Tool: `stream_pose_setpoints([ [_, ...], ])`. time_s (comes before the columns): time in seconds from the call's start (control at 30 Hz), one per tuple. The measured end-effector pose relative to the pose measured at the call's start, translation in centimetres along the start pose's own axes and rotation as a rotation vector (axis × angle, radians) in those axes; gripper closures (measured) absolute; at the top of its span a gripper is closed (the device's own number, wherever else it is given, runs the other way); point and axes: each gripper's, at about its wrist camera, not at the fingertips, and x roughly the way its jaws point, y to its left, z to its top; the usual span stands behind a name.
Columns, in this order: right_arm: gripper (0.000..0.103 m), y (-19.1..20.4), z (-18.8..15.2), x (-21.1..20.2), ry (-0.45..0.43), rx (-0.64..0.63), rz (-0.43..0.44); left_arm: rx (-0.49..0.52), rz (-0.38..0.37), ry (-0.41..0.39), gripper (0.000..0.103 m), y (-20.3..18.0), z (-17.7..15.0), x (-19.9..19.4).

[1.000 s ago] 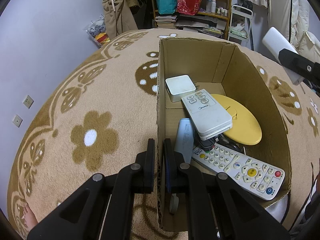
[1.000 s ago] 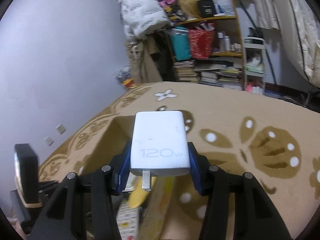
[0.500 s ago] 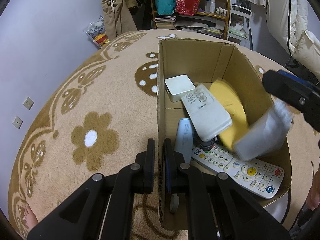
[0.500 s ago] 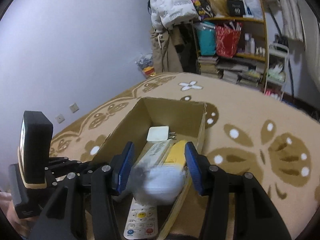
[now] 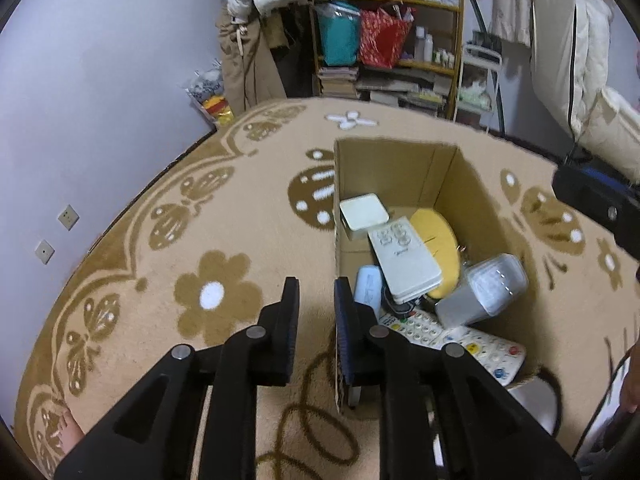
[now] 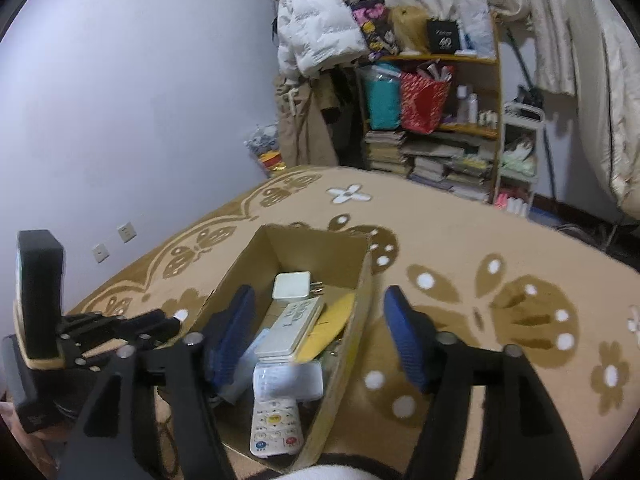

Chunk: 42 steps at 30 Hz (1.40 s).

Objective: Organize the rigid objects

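While my right gripper point(image 6: 320, 336) spreads its jaws, nothing between them, the white charger point(image 5: 482, 290) lies released in the cardboard box point(image 5: 400, 152), tilted against the right wall, long axis slanting up toward that wall. I count two remotes, one yellow disc point(image 5: 438, 236) and one smaller white adapter point(image 5: 362, 214) with it. My left gripper point(image 5: 316, 304), angled downward, straddles the box's left wall, jaws opening and barely apart.
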Motion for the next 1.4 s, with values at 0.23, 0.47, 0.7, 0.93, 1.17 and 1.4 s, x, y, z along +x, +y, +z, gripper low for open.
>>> stream_pose_setpoints([
  [0.23, 0.008, 0.9, 0.5, -4.0, -0.03, -0.01, -0.047, 0.004, 0.034, -0.1, 0.04, 0.2, 0.3, -4.9],
  [0.47, 0.0, 1.2, 0.4, -7.7, -0.045, -0.016, -0.093, -0.021, 0.048, -0.221, 0.006, 0.2, 0.3, -10.7],
  [0.7, 0.0, 0.5, -0.1, -12.2, -0.079, -0.032, -0.196, -0.022, 0.07, -0.277, 0.0, -0.1, -1.1, -14.8],
  [0.93, 0.0, -0.8, -1.2, -16.9, -0.128, 0.014, -0.235, -0.062, 0.011, -0.312, 0.0, -0.1, -2.1, -17.7],
  [1.17, 0.0, -1.4, -2.8, -18.8, -0.127, 0.013, -0.243, -0.022, 0.017, -0.31, 0.0, -1.2, -3.1, -19.0],
  [1.4, 0.0, -2.3, -3.2, -19.4, -0.127, 0.048, -0.253, 0.013, 0.017, -0.303, 0.0, -2.4, -3.6, -19.7],
])
